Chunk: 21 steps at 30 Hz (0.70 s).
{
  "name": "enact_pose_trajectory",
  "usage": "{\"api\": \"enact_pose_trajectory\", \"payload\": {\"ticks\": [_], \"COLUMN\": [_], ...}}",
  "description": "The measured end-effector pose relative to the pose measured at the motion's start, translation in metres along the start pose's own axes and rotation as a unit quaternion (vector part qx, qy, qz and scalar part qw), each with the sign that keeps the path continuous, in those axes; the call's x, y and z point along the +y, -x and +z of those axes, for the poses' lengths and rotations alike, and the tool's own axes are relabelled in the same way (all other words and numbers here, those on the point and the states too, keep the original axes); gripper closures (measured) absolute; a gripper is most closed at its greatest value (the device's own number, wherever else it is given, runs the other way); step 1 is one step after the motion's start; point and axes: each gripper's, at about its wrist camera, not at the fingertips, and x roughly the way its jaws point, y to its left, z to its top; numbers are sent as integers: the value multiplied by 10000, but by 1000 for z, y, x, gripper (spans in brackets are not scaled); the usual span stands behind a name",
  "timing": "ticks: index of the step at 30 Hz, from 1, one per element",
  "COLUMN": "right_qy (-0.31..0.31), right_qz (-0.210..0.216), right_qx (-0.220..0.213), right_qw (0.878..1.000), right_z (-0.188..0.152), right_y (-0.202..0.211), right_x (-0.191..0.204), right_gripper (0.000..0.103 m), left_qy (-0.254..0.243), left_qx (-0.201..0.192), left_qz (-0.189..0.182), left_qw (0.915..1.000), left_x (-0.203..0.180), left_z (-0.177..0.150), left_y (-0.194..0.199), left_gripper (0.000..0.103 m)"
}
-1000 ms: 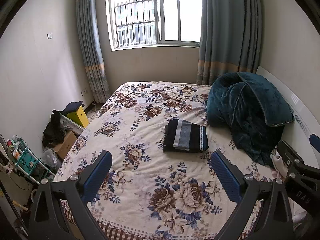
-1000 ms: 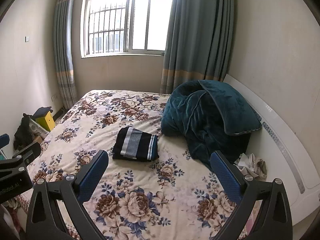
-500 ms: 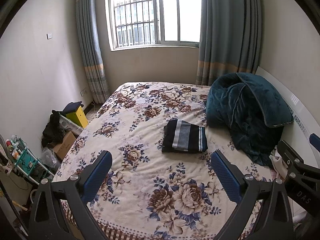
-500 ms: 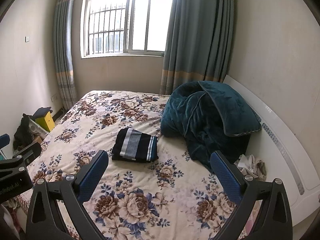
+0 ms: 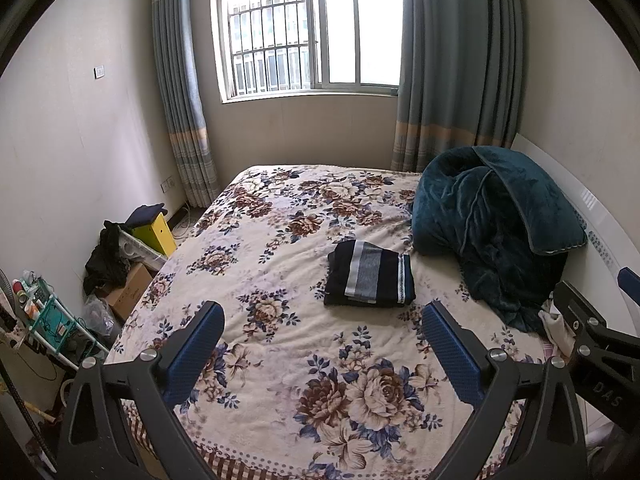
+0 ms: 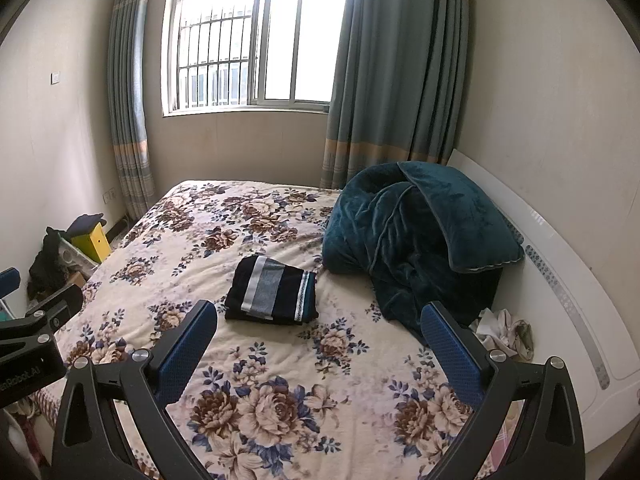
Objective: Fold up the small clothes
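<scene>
In the left wrist view, the left gripper is held released, jaws wide, above the near bed. A folded garment is seen farther off, left of the blanket.

In the right wrist view, the right gripper is likewise spread and empty; the garment is seen beyond it, mid-bed.

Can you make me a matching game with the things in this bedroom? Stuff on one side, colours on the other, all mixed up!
Things:
1. blanket
2. folded garment
3. box
4. gripper fingers

Colours:
A. yellow
B. blue
C. teal
D. dark with grey stripes

Pairs: 1-C, 2-D, 3-A, 4-B
</scene>
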Motion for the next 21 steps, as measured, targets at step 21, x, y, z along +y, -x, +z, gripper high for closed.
{"api": "enact_pose_trajectory", "payload": {"ticks": [21], "right_qy": [0], "right_qz": [-14], "right_qx": [-8], "right_qw": [10000], "right_z": [-1], "right_y": [0], "right_x": [1], "right_gripper": [0], "left_qy": [-9], "left_qx": [-74], "left_qz": [18], "left_qw": [10000], "left_x": [1], "left_z": [2], "left_y": [3], "left_gripper": [2]}}
